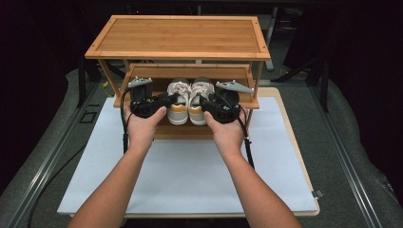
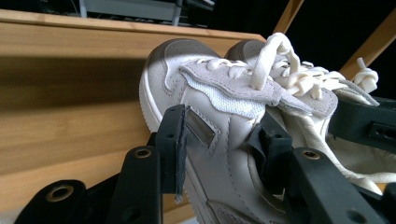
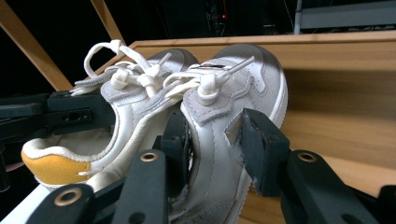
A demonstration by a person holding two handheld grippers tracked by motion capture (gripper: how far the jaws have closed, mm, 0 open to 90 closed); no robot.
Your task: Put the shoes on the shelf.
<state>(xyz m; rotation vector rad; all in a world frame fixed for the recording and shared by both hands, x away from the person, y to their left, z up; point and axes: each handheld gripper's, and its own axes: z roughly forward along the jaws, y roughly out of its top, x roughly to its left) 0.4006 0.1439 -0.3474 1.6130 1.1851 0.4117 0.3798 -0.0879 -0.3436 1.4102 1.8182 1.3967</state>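
From above, the left gripper and the right gripper each clamp 1 sneaker on the lower shelf of the wooden rack.

In the left gripper view, the left sneaker sits between the jaws, both pads pressing its sides.

In the right gripper view, the right sneaker is gripped the same way, its toe ahead of the jaws.

left shoe heel: cut off at bottom edge | right shoe heel: hidden behind jaws | rack legs: partly hidden
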